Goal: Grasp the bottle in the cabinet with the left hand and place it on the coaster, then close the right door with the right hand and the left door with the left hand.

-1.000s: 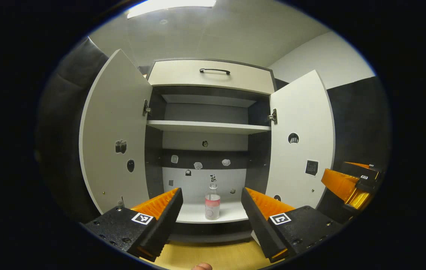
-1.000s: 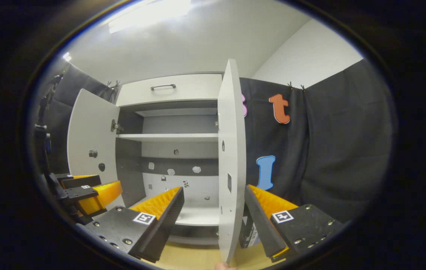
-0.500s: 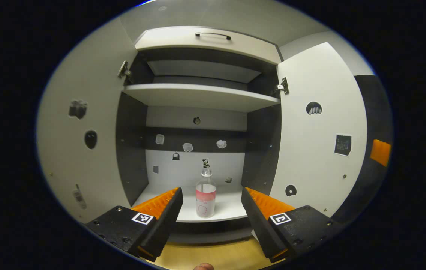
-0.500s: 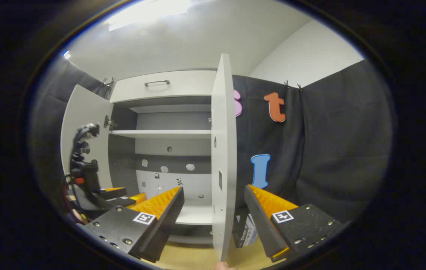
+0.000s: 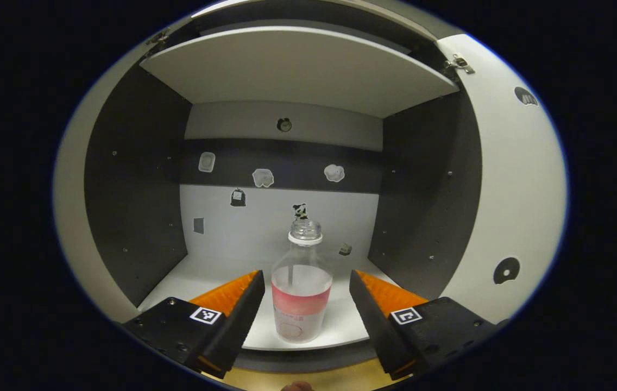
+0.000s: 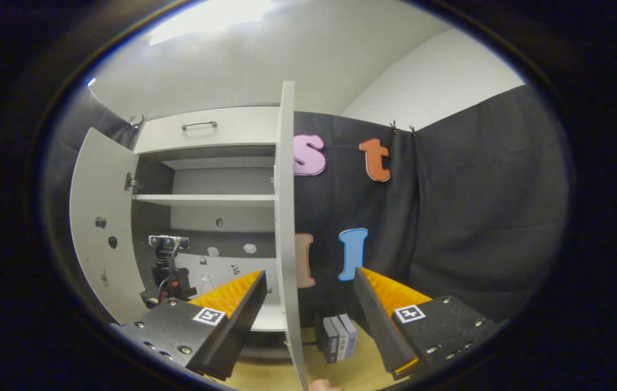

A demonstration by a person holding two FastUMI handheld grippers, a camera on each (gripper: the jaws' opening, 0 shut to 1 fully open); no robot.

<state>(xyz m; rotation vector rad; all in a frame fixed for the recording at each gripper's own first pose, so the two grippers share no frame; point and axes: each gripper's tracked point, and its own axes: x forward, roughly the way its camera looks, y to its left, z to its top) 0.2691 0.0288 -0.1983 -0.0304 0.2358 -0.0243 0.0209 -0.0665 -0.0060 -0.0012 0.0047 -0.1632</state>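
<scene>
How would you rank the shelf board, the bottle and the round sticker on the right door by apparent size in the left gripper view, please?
1. Shelf board
2. Bottle, enlarged by nearness
3. Round sticker on the right door

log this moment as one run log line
phase: reach | left gripper: open, straddling clear plastic bottle with pink label on bottom shelf | right gripper: open, astride open white right door

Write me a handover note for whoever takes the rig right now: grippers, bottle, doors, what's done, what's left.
Left gripper: open, fingers flanking the bottle, not yet pressing it.
Right gripper: open, holding nothing, fingers astride the right door's edge.
Bottle: upright on the cabinet's bottom shelf, near the front edge.
Doors: left door and right door both open.
Done: approach to the bottle.
Left: grip the bottle, set it on the coaster, close the right door with the right gripper, then the left door with the left.
</scene>
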